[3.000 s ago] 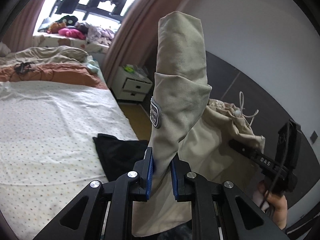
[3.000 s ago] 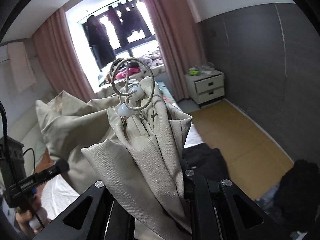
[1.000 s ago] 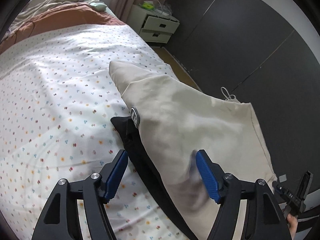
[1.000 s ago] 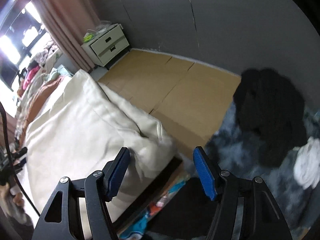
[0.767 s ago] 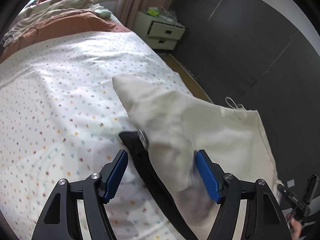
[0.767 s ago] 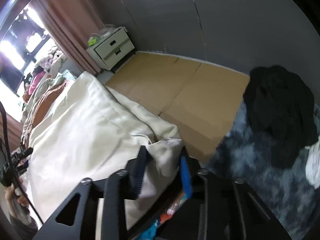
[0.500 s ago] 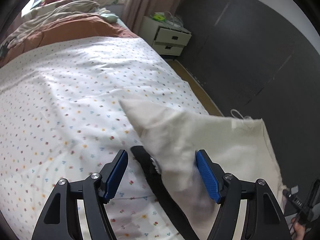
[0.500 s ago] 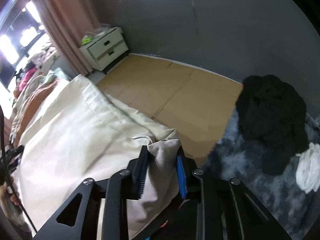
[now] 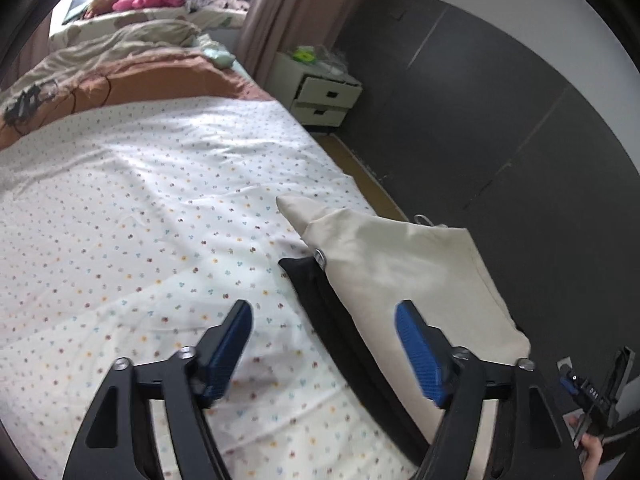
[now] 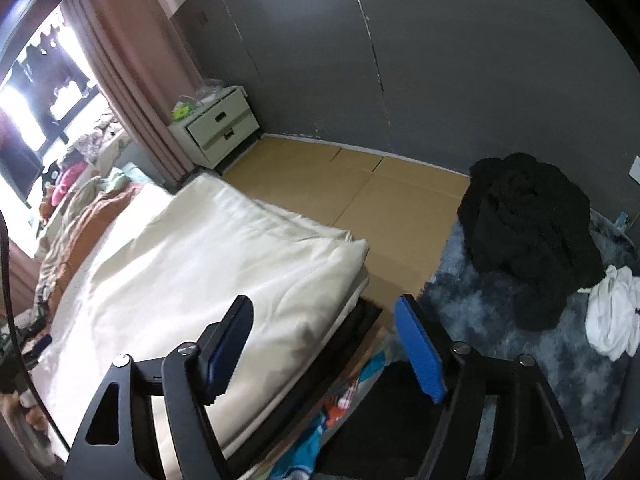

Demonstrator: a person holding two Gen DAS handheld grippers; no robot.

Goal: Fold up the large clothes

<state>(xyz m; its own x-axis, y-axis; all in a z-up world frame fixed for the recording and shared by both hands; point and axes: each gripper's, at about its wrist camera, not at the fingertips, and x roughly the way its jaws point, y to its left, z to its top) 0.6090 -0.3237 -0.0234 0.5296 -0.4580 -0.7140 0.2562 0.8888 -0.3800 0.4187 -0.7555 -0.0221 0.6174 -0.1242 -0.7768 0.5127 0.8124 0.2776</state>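
A folded beige garment (image 9: 404, 264) lies at the right edge of the bed, on top of a black garment (image 9: 320, 300). In the right wrist view the beige garment (image 10: 208, 272) spreads flat toward the bed's corner. My left gripper (image 9: 324, 344) is open and empty, above the bed near the garment's near end. My right gripper (image 10: 324, 344) is open and empty, just off the garment's corner at the bed edge. The right gripper also shows at the lower right of the left wrist view (image 9: 596, 392).
The bed has a dotted white sheet (image 9: 140, 208) and an orange-brown blanket (image 9: 132, 84) at its far end. A white nightstand (image 10: 216, 124) stands by the curtain. A black clothes heap (image 10: 528, 232) and a white garment (image 10: 612, 316) lie on a grey rug (image 10: 520, 344).
Both grippers carried the beige garment raised, then it came down onto the bed. The left gripper stayed open and pulled back. The right gripper closed on the garment's corner, then opened and released it.
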